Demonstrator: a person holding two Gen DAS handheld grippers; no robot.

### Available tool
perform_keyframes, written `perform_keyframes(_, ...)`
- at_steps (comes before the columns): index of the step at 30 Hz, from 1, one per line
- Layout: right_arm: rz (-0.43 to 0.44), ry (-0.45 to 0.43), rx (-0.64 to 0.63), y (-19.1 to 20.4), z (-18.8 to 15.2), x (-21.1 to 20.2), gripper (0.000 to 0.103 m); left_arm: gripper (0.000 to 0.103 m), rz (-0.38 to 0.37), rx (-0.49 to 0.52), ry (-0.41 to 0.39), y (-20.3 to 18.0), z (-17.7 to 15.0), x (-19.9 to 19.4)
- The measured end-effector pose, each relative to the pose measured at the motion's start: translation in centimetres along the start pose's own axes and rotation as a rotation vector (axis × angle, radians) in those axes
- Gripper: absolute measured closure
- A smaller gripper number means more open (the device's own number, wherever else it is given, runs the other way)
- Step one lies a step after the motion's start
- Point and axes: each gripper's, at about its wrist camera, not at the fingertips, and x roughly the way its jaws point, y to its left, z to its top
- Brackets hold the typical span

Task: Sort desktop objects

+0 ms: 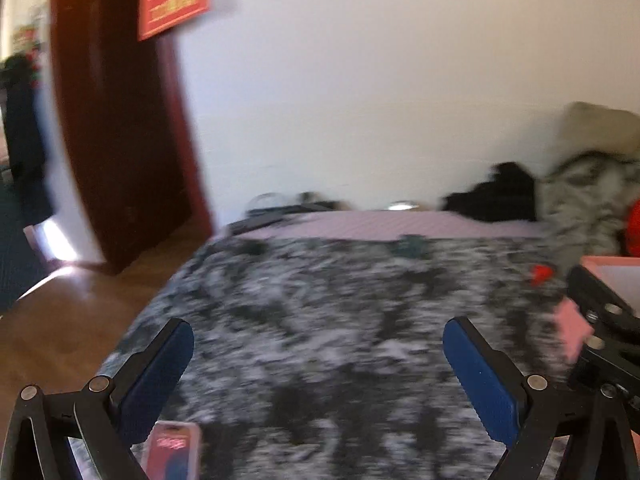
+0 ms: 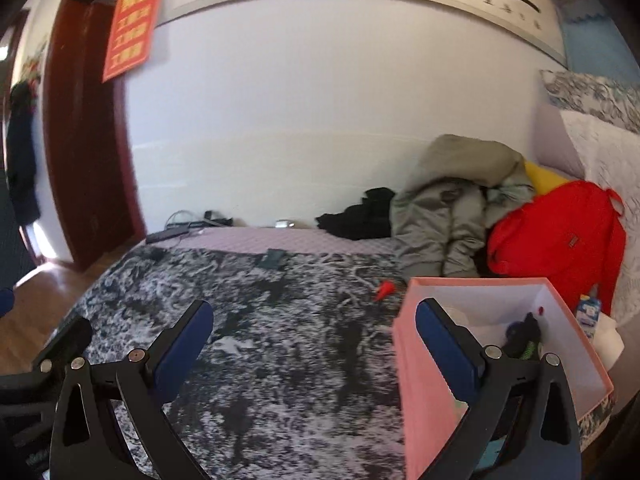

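Over the patterned bed cover (image 2: 260, 340) | left tool (image 1: 318, 364) wide, empty; right tool (image 2: 314, 340) wide, empty | red cone (image 2: 386, 290) just beside pink box (image 2: 432, 360) | risk: right finger snags box wall, tips it.

My left gripper (image 1: 318, 354) has two matte black fingers, each faced on its inner side with a dark blue pad (image 1: 478, 380). Round silver screws (image 1: 537, 382) sit at the linkage joints behind the pads. My right gripper (image 2: 314, 338) is built alike: black angular arms, blue pads (image 2: 446, 350), silver screws (image 2: 492, 352) at the pivots.
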Motion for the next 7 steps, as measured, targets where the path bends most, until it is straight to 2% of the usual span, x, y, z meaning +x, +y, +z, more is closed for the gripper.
perform_keyframes(1,0.005,0.007,-0.011,0.7,-0.1,0.4,0.0,0.0,0.015,-0.003,-0.002,0.4,-0.3,0.4)
perform_keyframes(7,0.022,0.064,-0.059,3.7,-1.2,3.3,0.0,0.0,-0.038,-0.057,0.061,2.4,-2.0,3.6)
